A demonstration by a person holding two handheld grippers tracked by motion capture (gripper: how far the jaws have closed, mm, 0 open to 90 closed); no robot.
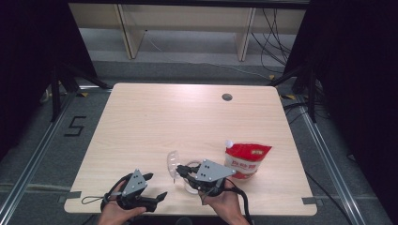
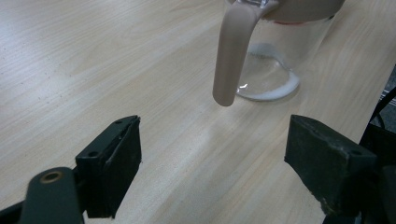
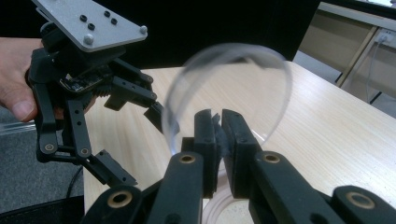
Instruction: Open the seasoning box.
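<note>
A clear jug (image 2: 275,56) with a beige handle (image 2: 233,51) and a ring of white powder in its bottom stands on the table (image 1: 155,117) near the front edge. My right gripper (image 3: 219,126) is shut on the edge of the jug's clear round lid (image 3: 233,79) and holds it up, tilted on edge. In the high view the lid (image 1: 172,161) is raised just left of the right gripper (image 1: 179,171). My left gripper (image 1: 157,185) stands open at the front left, its jaws wide apart and pointing at the jug's handle, a short way off. A red pouch (image 1: 246,159) lies right of the jug.
A small round grommet hole (image 1: 227,97) sits at the table's back right. In the right gripper view the left gripper (image 3: 137,142) is close on the left, held by a hand (image 3: 18,88). The table's front edge is just under both hands.
</note>
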